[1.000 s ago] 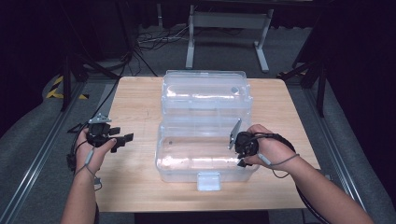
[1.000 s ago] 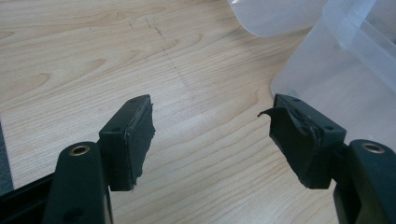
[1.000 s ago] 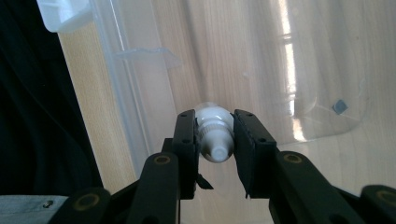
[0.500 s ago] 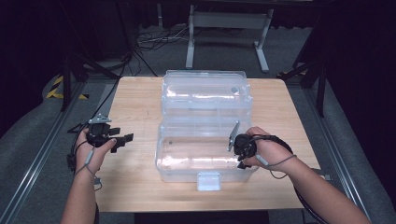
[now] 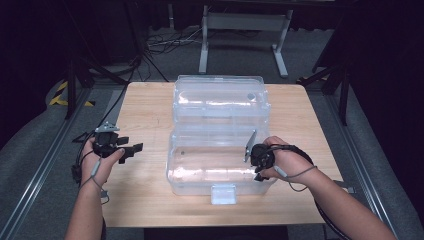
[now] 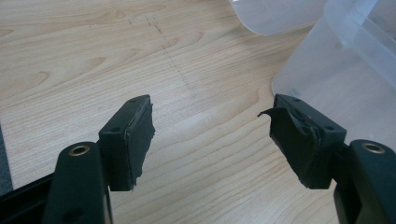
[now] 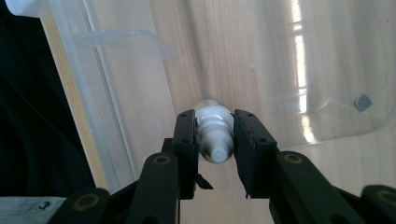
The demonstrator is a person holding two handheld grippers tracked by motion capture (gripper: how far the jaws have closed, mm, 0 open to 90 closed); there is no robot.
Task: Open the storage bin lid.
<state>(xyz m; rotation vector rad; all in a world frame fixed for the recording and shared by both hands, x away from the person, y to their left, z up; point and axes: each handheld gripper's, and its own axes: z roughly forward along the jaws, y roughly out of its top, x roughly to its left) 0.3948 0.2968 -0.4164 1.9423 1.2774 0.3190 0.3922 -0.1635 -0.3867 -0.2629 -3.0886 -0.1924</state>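
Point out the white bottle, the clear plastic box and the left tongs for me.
white bottle (image 7: 214, 135), right gripper view, on its ribbed neck between the pads.
clear plastic box (image 5: 223, 194), high view, on its front latch.
left tongs (image 6: 210, 140), left gripper view, midway between the open tips.

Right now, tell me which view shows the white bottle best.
The right gripper view: the white bottle sits close up between the right tool pads, nozzle toward the camera. In the high view the hand and tool hide it; the left gripper view looks at tabletop and the clear box.

Light wooden table (image 5: 145, 200), grey floor (image 5: 35, 150), dark surroundings.
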